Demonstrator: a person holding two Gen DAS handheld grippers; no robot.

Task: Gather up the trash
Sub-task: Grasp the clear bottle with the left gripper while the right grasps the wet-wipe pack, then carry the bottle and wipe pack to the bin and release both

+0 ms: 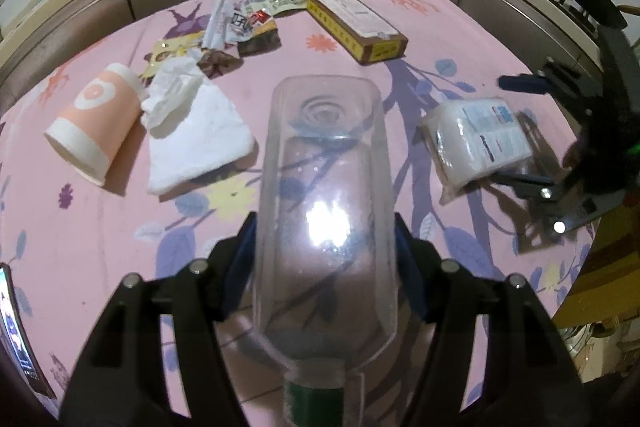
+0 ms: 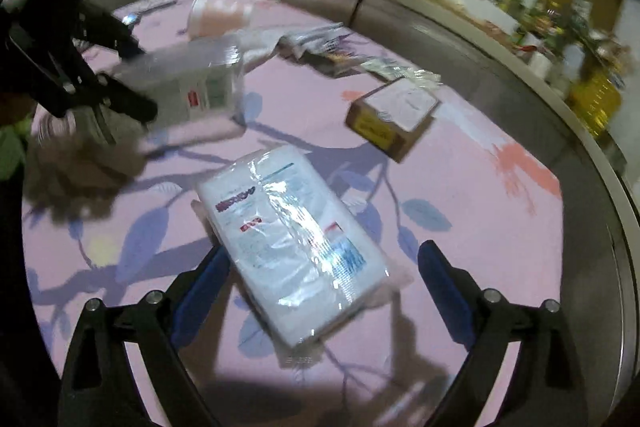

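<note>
My left gripper (image 1: pixel 324 227) is shut on a clear plastic bottle (image 1: pixel 324 155) with a green cap, held above the pink flowered tablecloth (image 1: pixel 120 227). From the right wrist view that left gripper (image 2: pixel 140 79) and the bottle (image 2: pixel 192 83) show at the upper left. My right gripper (image 2: pixel 322 251) stands open around a white plastic-wrapped tissue pack (image 2: pixel 288 243) lying on the cloth. The right pad is clear of the pack; the left pad is close against its edge. In the left wrist view the tissue pack (image 1: pixel 480 135) lies at the right, with the right gripper (image 1: pixel 510 133) around it.
A pink paper cup (image 1: pixel 96 119) lies on its side beside a crumpled white napkin (image 1: pixel 192 131). Several wrappers (image 1: pixel 236 31) and a brown box (image 1: pixel 356 23) sit at the far side. A phone (image 1: pixel 16 327) is at the left edge. Kitchen counters ring the table.
</note>
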